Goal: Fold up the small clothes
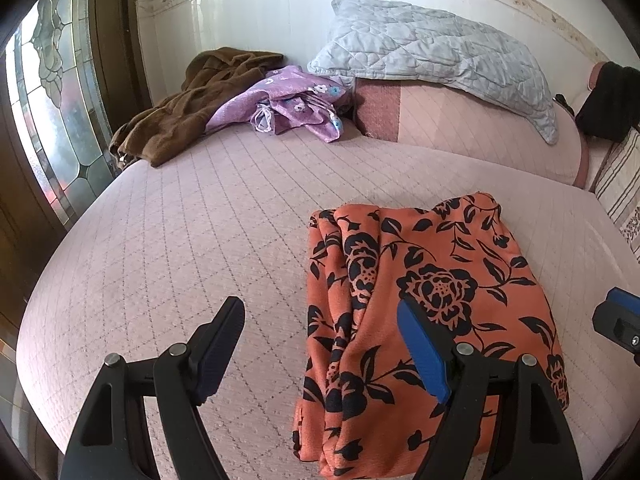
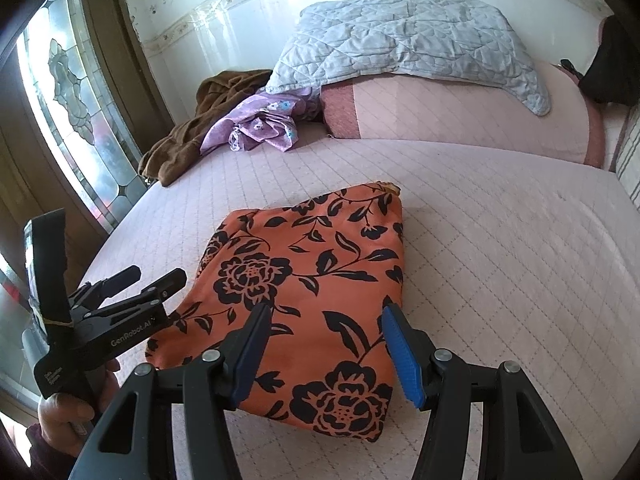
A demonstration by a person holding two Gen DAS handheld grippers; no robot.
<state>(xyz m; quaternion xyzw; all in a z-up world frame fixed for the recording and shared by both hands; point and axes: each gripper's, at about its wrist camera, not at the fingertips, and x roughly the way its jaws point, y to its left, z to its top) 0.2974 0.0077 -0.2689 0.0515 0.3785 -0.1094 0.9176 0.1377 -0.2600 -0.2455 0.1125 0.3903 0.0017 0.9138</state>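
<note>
A: Nearest the lens, the left gripper point(image 1: 320, 320) has its jaws wide apart with nothing between the pads. One finger is over bare bedspread point(image 1: 160, 240); the blue-padded one is over the near part of the orange floral garment point(image 1: 420, 280).

B: Right gripper point(image 2: 326, 320), same condition: jaws apart, empty, hovering over the near end of the same garment point(image 2: 312, 280). A hand point(image 2: 68, 412) grips the left tool's handle, off to this gripper's left.

A: Status of that piece?

B: Judged folded. It lies as a compact rectangle just ahead of both tools, with layered folds bunched along the side toward the left gripper. Whether one more fold is intended, I cannot tell.

A: Remaining work: far ahead and to the left, by the wall, a purple flowered cloth point(image 1: 288, 108) and a brown garment point(image 1: 188, 108) lie crumpled, touching each other. Neither looks folded.

B: Grey quilted pillow point(image 2: 400, 40) sits on a pink bolster point(image 2: 460, 116) ahead and to the right; not task items, I think.

A: Clearance: open bedspread between the folded piece and the far pile, and more to the right of it. The bed edge curves down to the left of the left gripper, toward a stained-glass door point(image 1: 52, 100). The garment's near end lies close to the front edge.
</note>
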